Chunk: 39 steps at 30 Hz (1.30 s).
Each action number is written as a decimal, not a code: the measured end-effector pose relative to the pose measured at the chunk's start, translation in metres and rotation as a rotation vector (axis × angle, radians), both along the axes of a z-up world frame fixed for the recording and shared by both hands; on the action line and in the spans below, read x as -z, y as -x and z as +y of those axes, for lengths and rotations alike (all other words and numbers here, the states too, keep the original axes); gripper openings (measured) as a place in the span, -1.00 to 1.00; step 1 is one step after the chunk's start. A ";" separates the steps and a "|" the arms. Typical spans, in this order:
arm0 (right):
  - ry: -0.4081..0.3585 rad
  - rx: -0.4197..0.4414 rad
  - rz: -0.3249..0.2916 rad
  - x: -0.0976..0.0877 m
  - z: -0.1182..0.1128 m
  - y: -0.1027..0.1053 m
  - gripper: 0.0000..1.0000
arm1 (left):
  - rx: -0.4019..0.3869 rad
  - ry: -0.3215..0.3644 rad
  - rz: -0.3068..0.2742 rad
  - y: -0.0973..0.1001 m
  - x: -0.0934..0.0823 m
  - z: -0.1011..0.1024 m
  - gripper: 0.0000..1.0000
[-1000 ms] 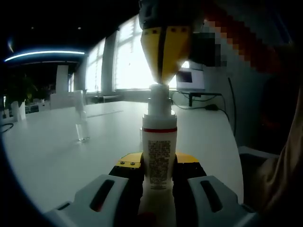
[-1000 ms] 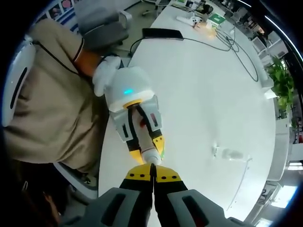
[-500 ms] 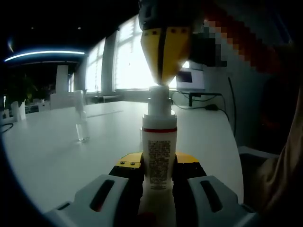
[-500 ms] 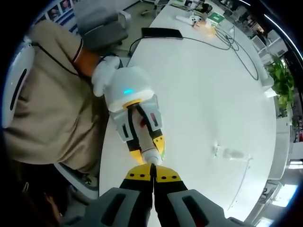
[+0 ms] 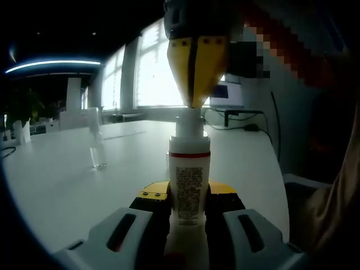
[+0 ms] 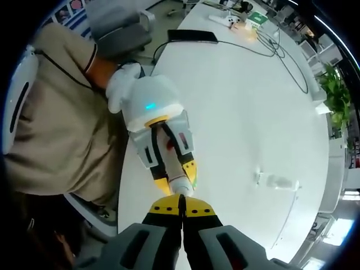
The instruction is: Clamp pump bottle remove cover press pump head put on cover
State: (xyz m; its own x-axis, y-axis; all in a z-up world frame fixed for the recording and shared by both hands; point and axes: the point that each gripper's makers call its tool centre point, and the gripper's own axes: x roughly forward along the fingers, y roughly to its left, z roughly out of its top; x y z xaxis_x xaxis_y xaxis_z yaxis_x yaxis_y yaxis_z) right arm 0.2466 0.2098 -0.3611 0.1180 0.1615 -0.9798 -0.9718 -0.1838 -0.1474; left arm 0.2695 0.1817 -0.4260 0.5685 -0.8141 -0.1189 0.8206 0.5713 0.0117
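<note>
In the left gripper view, a clear cover (image 5: 97, 147) stands on the white desk (image 5: 67, 180), well apart from the pump bottle (image 5: 189, 183). The left gripper (image 5: 188, 205) clamps that bottle upright (label facing the camera). Above it, the right gripper (image 5: 194, 101), jaws pressed together, bears down on the pump head (image 5: 189, 121).

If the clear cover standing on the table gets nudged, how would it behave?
The cover looks tall, narrow and upright, so it would probably tip rather than slide. It seems thin and see-through, likely light. Once down on the smooth white table, its round shape would probably roll. It stands well apart from the bottle clamped in the left tongs, so pressing should not disturb it.
</note>
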 end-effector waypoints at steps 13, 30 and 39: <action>-0.027 0.013 0.002 0.000 -0.001 0.000 -1.00 | -0.001 -0.001 -0.001 0.000 0.000 0.000 -0.72; -0.045 -0.026 -0.020 -0.007 0.000 0.000 -1.00 | 0.000 0.001 0.000 0.000 0.000 0.000 -0.72; -0.029 -0.031 -0.028 -0.007 0.001 0.000 -1.00 | -0.001 0.000 -0.001 0.000 0.000 0.000 -0.72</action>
